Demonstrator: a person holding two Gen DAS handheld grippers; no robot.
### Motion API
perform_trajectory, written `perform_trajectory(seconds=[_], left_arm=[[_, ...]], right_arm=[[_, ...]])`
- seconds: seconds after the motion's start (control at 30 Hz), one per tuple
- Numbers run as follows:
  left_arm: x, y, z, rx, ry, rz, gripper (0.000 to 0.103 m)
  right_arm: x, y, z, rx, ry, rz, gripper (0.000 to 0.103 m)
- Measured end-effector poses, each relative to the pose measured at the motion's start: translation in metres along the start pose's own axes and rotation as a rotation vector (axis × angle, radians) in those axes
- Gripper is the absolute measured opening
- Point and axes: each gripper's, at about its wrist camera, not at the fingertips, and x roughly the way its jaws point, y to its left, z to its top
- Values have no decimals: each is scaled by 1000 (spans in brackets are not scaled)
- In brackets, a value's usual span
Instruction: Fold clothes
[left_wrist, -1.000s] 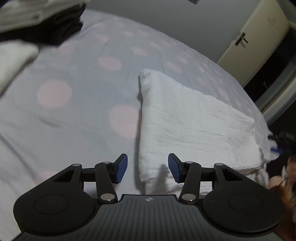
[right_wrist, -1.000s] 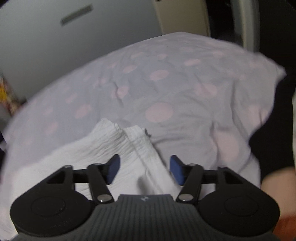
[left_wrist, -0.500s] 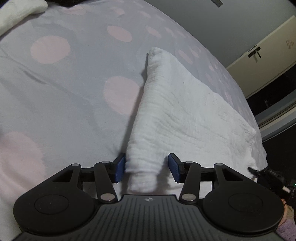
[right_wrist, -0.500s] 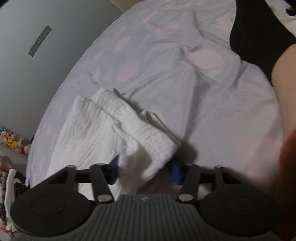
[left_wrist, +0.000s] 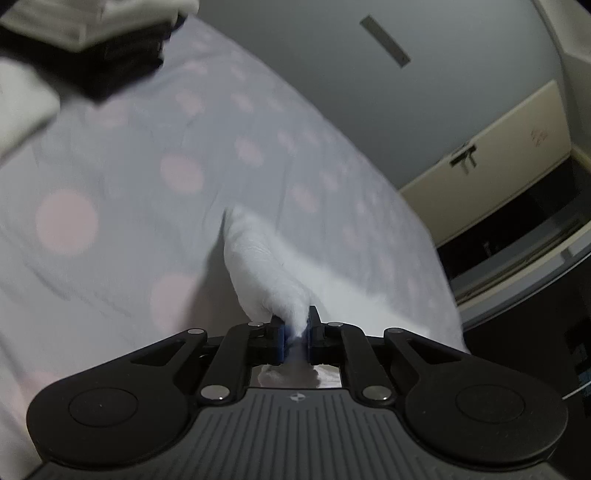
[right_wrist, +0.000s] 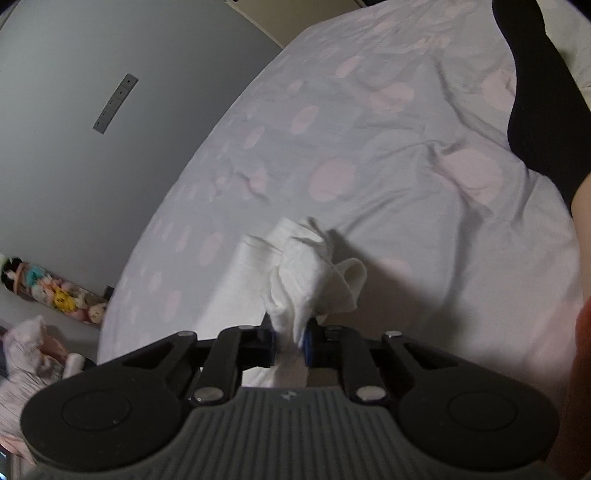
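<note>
Left gripper (left_wrist: 294, 334) – jaws closing, clamped on one bunched end of the white cloth (left_wrist: 266, 273). Right gripper (right_wrist: 290, 341) – jaws closing, clamped on the other end. Cloth partly lifted over the dotted sheet (right_wrist: 388, 155).

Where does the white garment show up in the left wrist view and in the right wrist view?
Left wrist view: the white garment runs from centre frame down into the closing left gripper, bunched between its pads.
Right wrist view: the same garment sits lower centre, gathered between the closing pads of the right gripper.
Shared landmark: the dotted bedsheet under it.
</note>
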Motion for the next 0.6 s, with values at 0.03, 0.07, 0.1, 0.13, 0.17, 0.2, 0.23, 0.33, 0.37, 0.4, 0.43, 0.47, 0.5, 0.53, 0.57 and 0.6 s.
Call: perform_trajectory(seconds=[0.03,0.07,0.1,0.13,0.17,0.2,0.23,0.33,0.37,0.4,0.43,0.47,0.5,0.53,0.57,0.6], left_arm=[[-12,-3,5,5,-1,7,11],[-23,-5,8,14,1,20,11],[-35,-7,10,23,4,33,11],[-47,-7,11,34,9,46,11],[-57,-5,10,44,18,59,12],[-68,0,8,51,31,77,12],[-77,6,3,53,47,96,12],[-101,32,-17,41,89,155,12],[-109,40,-25,40,98,176,12],[-116,49,-34,41,106,199,12],[-122,57,-44,43,114,221,12],[-126,63,-53,45,122,242,12],[-130,69,-64,46,132,263,12],[-131,74,-73,46,140,285,12],[-129,78,-80,48,145,306,12],[-126,82,-87,53,149,328,12]], right_arm=[[-9,7,1,16,8,4,15],[-19,14,-3,19,17,-1,15],[-29,21,-6,21,27,-7,15],[-37,25,-12,19,41,-18,15],[-45,27,-22,17,57,-31,15],[-53,29,-32,16,72,-45,15],[-61,28,-44,16,86,-58,15],[-81,22,-84,6,125,-91,15],[-88,19,-98,7,139,-97,15],[-94,13,-113,11,155,-105,15],[-100,6,-127,24,170,-115,15],[-103,1,-137,27,175,-128,15],[-105,-3,-146,30,178,-140,15],[-108,-8,-156,32,182,-153,15],[-109,-10,-164,16,181,-172,15],[-108,-11,-170,-12,180,-191,15]])
